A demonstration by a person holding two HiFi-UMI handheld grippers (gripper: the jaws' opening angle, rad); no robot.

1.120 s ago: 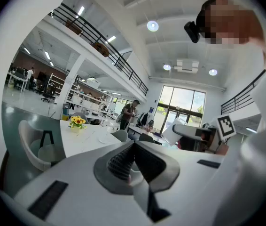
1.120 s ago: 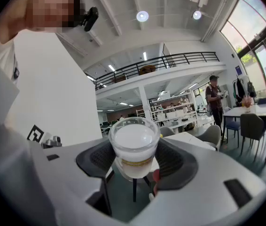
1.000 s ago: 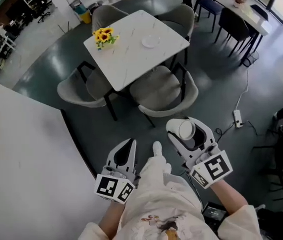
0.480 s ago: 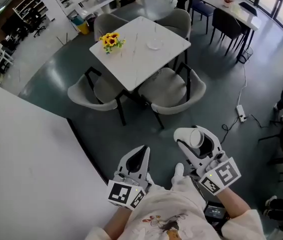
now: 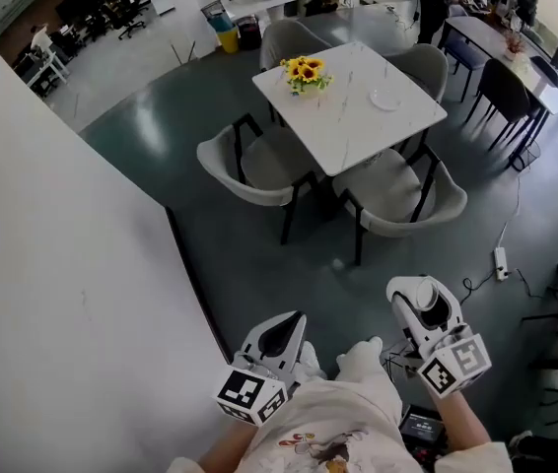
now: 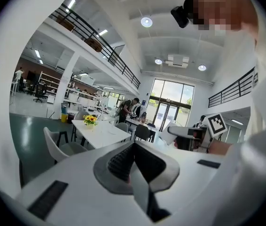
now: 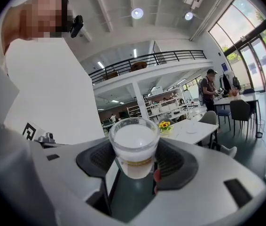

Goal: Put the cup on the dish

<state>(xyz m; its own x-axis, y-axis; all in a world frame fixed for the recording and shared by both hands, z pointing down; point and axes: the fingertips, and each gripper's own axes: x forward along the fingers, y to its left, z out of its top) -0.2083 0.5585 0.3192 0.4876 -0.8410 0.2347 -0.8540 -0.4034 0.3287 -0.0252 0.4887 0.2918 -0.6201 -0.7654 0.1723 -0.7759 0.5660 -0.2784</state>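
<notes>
Clear round cup (image 7: 134,147), milky white inside, is pinched upright at mid-wall by right gripper (image 5: 425,302) fingers, well apart from the small white dish (image 5: 385,100) near the white marble table's (image 5: 338,131) right edge. Left gripper (image 6: 134,160) fingers pressed together, empty. Cup likely light, stiff, slippery; keep mid-wall hold.

Dark grey-green floor (image 5: 210,156). White wall (image 5: 52,264) at left. White square table (image 5: 358,116), grey chairs (image 5: 249,161) on four sides; sunflowers (image 5: 304,70) near its far-left edge. Round ceiling lights (image 6: 146,21), tall windows (image 6: 170,102), railed mezzanine (image 7: 147,59).
</notes>
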